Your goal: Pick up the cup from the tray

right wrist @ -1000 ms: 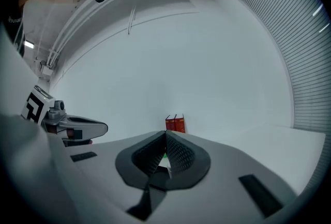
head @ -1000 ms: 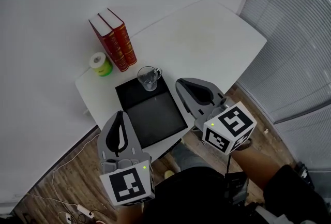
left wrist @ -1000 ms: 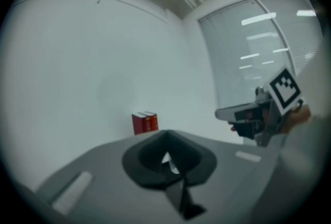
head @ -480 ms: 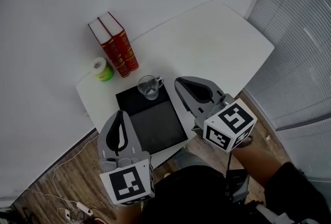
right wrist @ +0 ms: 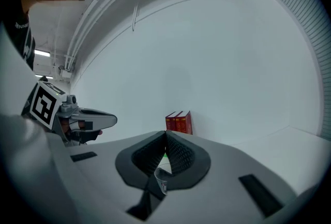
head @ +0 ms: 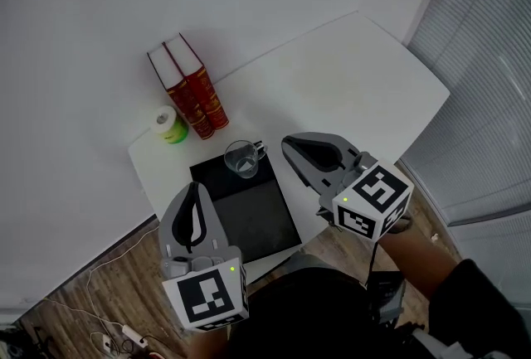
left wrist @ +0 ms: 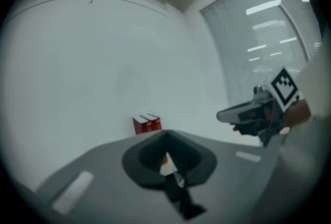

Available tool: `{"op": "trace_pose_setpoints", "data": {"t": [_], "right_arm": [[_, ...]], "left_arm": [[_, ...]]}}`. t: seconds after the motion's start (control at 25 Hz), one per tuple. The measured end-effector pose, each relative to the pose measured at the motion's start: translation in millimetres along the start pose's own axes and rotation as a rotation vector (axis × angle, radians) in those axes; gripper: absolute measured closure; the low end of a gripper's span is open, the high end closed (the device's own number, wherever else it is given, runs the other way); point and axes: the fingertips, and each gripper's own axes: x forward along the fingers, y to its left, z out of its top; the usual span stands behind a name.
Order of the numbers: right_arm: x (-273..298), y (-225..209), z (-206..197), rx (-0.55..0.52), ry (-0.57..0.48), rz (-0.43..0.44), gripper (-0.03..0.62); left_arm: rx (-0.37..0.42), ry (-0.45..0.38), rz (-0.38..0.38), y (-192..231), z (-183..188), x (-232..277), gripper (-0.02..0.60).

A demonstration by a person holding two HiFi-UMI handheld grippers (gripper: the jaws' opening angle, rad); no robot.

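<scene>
Approach step: the right hand-held gripper [head: 287, 142] and left hand-held gripper [head: 195, 186] hover pinched together, empty; next, jaws must spread around the cup [head: 241, 158] on the tray [head: 251, 218].

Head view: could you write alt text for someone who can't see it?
A glass cup stands at the far end of a black tray on a white table, seen from above. A left hand-held gripper and a right hand-held gripper, both shut and empty, hover either side of the tray; red books and a green roll stand behind.
</scene>
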Motion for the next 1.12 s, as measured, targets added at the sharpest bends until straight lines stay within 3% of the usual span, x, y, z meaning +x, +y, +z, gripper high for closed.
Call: {"op": "trace_pose_setpoints", "data": {"t": [0.36, 0.64, 0.8, 1.12], "right_arm": [[11, -25, -22, -0.041, 0.071, 0.082, 0.579], [25, -59, -75, -0.04, 0.15, 0.082, 0.577], [36, -67, -104, -0.036, 0.193, 0.087, 0.488], [60, -69, -149, -0.02, 0.262, 0.105, 0.473]], "left_arm": [[-0.002, 0.005, 0.053, 0, 0, 17, 0.58], [0.002, 0.029, 0.097, 7, -4, 31, 0.58], [0.011, 0.059, 0.127, 16, -8, 36, 0.58], [0.008, 0.133, 0.154, 28, -31, 44, 0.58]]}}
